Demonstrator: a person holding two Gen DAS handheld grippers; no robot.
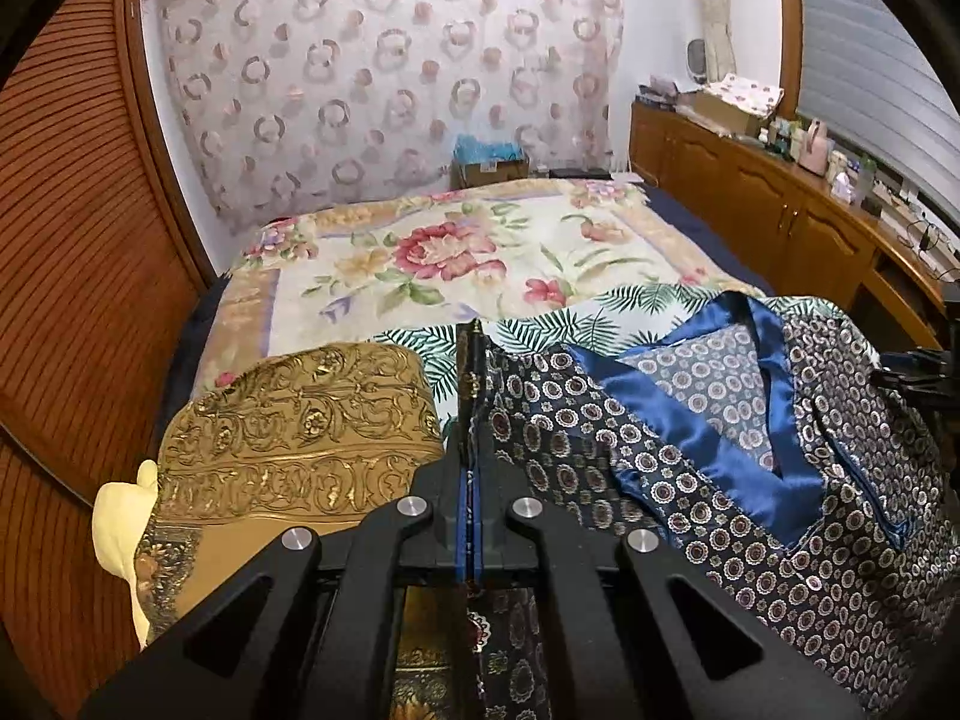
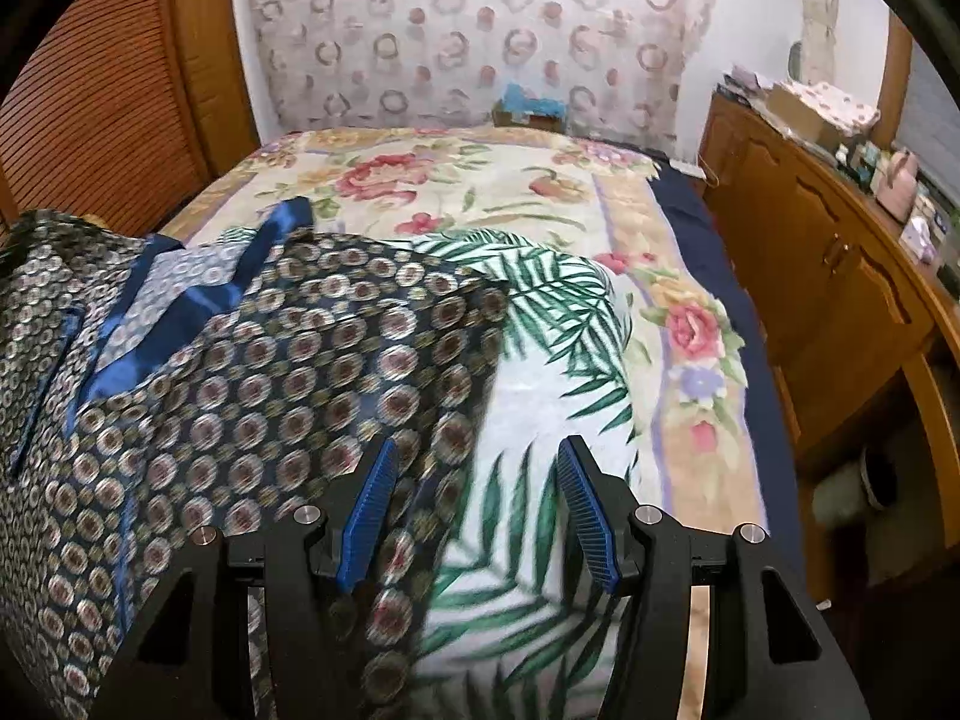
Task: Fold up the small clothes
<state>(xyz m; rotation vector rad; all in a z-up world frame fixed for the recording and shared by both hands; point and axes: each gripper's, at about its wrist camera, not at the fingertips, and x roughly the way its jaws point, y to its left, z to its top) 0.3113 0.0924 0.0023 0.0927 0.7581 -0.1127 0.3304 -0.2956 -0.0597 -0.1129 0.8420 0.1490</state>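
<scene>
Two grippers work over the bed [image 2: 708,324]. The left gripper [image 1: 470,360] is clamped on an edge of the navy patterned top [image 1: 780,480], which spreads to its right. The right gripper [image 2: 477,462] stands spread apart, the top's hem lying between its pads.

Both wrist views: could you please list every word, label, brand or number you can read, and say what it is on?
No text can be read in either view.
Dresser: the bottles and boxes on top are too small and blurred for any label to be made out.
Cardboard box by the far wall: no print that can be read.
Patterned garment, gold cloth and bedspread: pattern only, no lettering.
</scene>
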